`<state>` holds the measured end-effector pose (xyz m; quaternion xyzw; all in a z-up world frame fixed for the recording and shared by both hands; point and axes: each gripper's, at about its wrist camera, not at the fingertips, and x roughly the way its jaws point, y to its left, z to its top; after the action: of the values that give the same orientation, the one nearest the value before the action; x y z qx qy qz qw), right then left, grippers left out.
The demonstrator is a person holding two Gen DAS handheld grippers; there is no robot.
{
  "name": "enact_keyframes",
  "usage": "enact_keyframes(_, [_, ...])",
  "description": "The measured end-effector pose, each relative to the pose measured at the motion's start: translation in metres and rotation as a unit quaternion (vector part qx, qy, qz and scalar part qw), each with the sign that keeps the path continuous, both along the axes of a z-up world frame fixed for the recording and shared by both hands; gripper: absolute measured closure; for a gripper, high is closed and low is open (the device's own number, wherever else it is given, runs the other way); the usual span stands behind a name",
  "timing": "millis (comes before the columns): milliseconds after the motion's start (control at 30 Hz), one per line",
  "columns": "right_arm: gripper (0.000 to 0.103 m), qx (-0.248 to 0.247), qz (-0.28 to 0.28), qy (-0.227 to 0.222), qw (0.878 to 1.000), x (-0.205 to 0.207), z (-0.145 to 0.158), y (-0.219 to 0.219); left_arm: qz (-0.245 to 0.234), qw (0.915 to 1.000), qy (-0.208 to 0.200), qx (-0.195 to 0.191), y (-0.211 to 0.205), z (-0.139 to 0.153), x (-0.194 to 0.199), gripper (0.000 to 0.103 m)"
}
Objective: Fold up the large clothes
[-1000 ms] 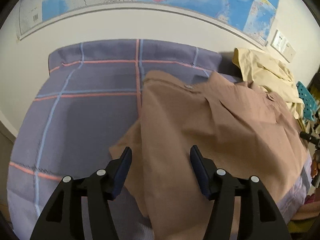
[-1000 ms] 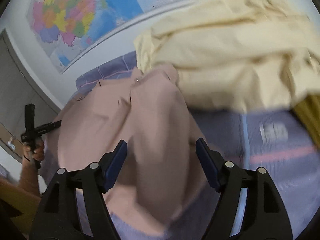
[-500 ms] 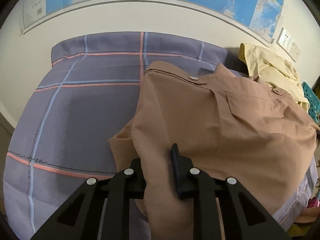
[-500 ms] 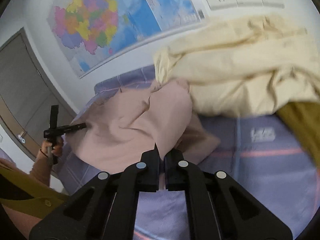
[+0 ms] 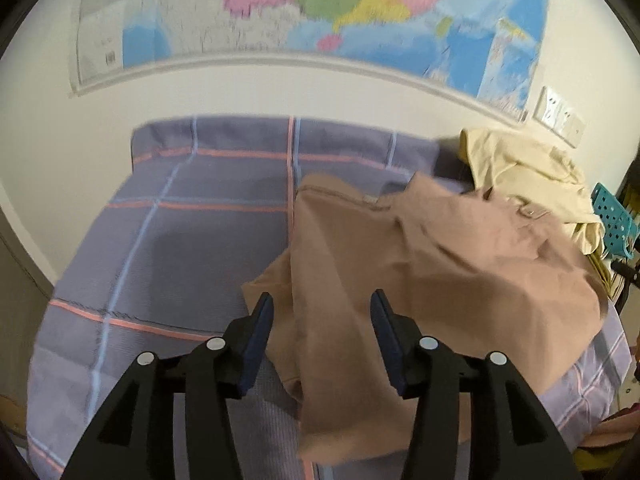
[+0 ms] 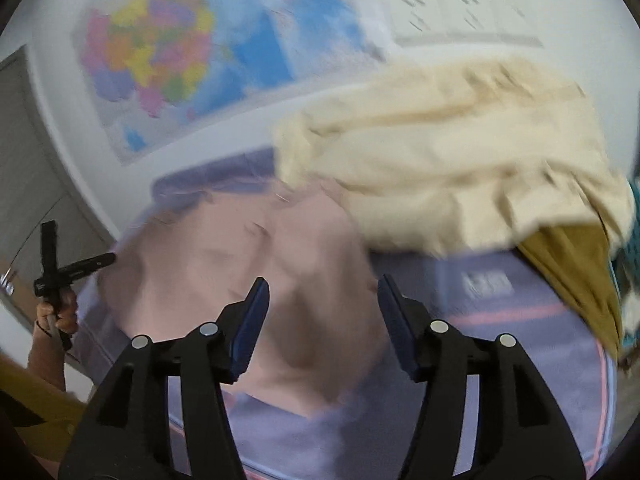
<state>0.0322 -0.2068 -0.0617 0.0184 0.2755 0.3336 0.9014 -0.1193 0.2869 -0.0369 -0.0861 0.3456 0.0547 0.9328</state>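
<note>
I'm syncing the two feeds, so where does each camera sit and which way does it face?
Left wrist: on the left gripper, jaws open, looking down the bed at the brown shirt.
Right wrist: on the right gripper, jaws open, facing the cream garment; the person's hand shows.
Shared: shirt, cream garment, plaid bedsheet, wall map.

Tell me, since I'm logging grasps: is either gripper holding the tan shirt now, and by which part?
Nothing is held. The left gripper and right gripper have just opened, pads clear above the tan shirt lying on the bed.
</note>
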Motion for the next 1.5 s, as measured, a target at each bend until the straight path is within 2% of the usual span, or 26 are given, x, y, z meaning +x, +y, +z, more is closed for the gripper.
enact_keyframes(100, [0.040, -0.019, 0.045, -0.007, 0.999, 0.003, -0.003, 0.038, -0.025, 0.9995, -0.012, 0.014, -0.015, 0.006, -0.002, 0.051])
enact_keyframes(200, [0.042, -0.060, 0.083, 0.016, 0.995, 0.021, -0.030, 0.084, -0.037, 0.9990, 0.004, 0.026, -0.025, -0.004, 0.006, 0.050])
enact_keyframes(300, [0.048, -0.071, 0.076, 0.071, 0.992, 0.047, -0.061, 0.105, -0.040, 0.9978, 0.043, 0.030, -0.028, -0.028, 0.027, 0.050])
enact_keyframes(367, [0.056, -0.079, 0.056, 0.075, 0.992, 0.057, -0.070, 0.110, -0.035, 0.9971, 0.059, 0.032, -0.024, -0.039, 0.038, 0.049])
enact_keyframes(467, [0.055, -0.065, 0.048, 0.079, 0.994, 0.058, -0.063, 0.108, -0.025, 0.9974, 0.066, 0.014, -0.013, -0.044, 0.047, 0.046])
enact_keyframes(533, [0.049, -0.051, 0.044, 0.069, 0.995, 0.049, -0.053, 0.102, -0.018, 0.9980, 0.059, 0.016, -0.012, -0.039, 0.043, 0.046])
enact_keyframes(633, [0.047, -0.034, 0.054, 0.048, 0.997, 0.036, -0.038, 0.099, -0.013, 0.9992, 0.038, 0.003, -0.008, -0.027, 0.029, 0.046])
enact_keyframes(700, [0.042, -0.029, 0.068, 0.036, 0.997, 0.030, -0.030, 0.104, -0.016, 0.9997, 0.019, -0.003, -0.009, -0.017, 0.019, 0.046])
enact_keyframes(800, [0.041, -0.035, 0.099, 0.019, 0.994, 0.028, -0.023, 0.122, -0.038, 0.9991, -0.001, 0.018, -0.021, -0.004, 0.016, 0.044])
enact_keyframes(900, [0.041, -0.054, 0.119, 0.021, 0.991, 0.035, -0.026, 0.154, -0.063, 0.9977, -0.004, 0.025, -0.034, 0.000, 0.028, 0.044])
enact_keyframes(967, [0.041, -0.070, 0.128, 0.036, 0.989, 0.045, -0.036, 0.171, -0.083, 0.9962, -0.002, 0.028, -0.041, -0.001, 0.036, 0.043])
enact_keyframes(1033, [0.041, -0.102, 0.119, 0.036, 0.987, 0.049, -0.047, 0.182, -0.104, 0.9941, 0.018, 0.024, -0.049, -0.007, 0.052, 0.043])
enact_keyframes(1100, [0.047, -0.122, 0.107, 0.043, 0.986, 0.058, -0.059, 0.189, -0.104, 0.9934, 0.042, 0.024, -0.053, -0.018, 0.066, 0.044])
enact_keyframes(1167, [0.051, -0.125, 0.100, 0.043, 0.986, 0.067, -0.064, 0.191, -0.101, 0.9917, 0.071, 0.035, -0.054, -0.030, 0.084, 0.044])
enact_keyframes(1200, [0.055, -0.119, 0.093, 0.046, 0.987, 0.072, -0.065, 0.190, -0.096, 0.9919, 0.075, 0.036, -0.051, -0.034, 0.091, 0.044])
enact_keyframes(1267, [0.057, -0.110, 0.083, 0.051, 0.989, 0.079, -0.064, 0.187, -0.095, 0.9923, 0.076, 0.024, -0.045, -0.037, 0.099, 0.044])
enact_keyframes(1367, [0.052, -0.096, 0.084, 0.056, 0.990, 0.080, -0.061, 0.183, -0.086, 0.9934, 0.075, 0.003, -0.035, -0.037, 0.104, 0.045])
enact_keyframes(1500, [0.044, -0.084, 0.093, 0.044, 0.991, 0.062, -0.054, 0.172, -0.082, 0.9945, 0.065, 0.007, -0.035, -0.033, 0.091, 0.045])
